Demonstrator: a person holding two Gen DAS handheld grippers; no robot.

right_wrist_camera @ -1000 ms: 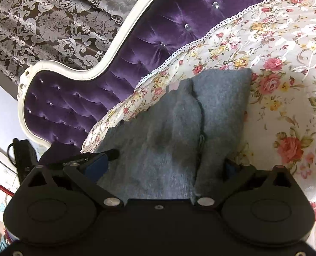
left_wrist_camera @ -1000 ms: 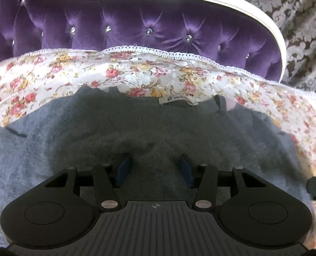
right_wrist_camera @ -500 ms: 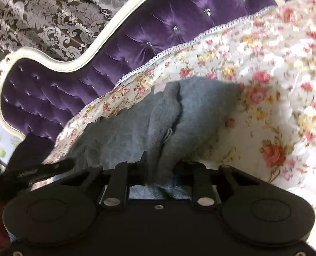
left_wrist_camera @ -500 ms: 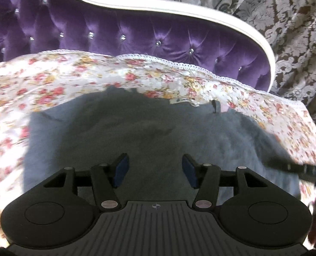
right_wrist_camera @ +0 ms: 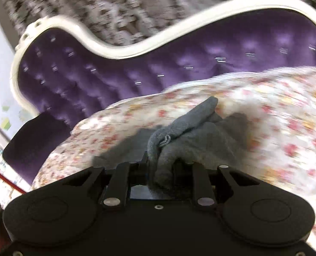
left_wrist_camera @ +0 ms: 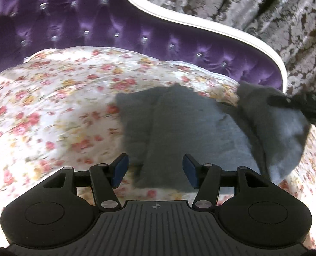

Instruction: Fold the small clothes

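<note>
A small grey knit garment [left_wrist_camera: 179, 128] lies on the floral bed cover [left_wrist_camera: 51, 117]. Its right side is lifted and folded over towards the middle. My left gripper [left_wrist_camera: 155, 170] is open and empty, its blue pads hovering over the garment's near edge. My right gripper [right_wrist_camera: 160, 166] is shut on a bunched edge of the grey garment [right_wrist_camera: 190, 136] and holds it above the cover. It shows in the left wrist view as a dark shape [left_wrist_camera: 303, 102] at the lifted cloth.
A purple tufted headboard [left_wrist_camera: 115, 34] with a white frame [left_wrist_camera: 200, 23] stands behind the bed. Patterned grey curtains [left_wrist_camera: 264, 10] hang beyond it. The floral cover [right_wrist_camera: 286, 117] stretches left and right of the garment.
My right gripper closed on the garment's edge and lifted it over towards the middle. My left gripper pulled back and left, still open. The spread garment now looks narrower.
</note>
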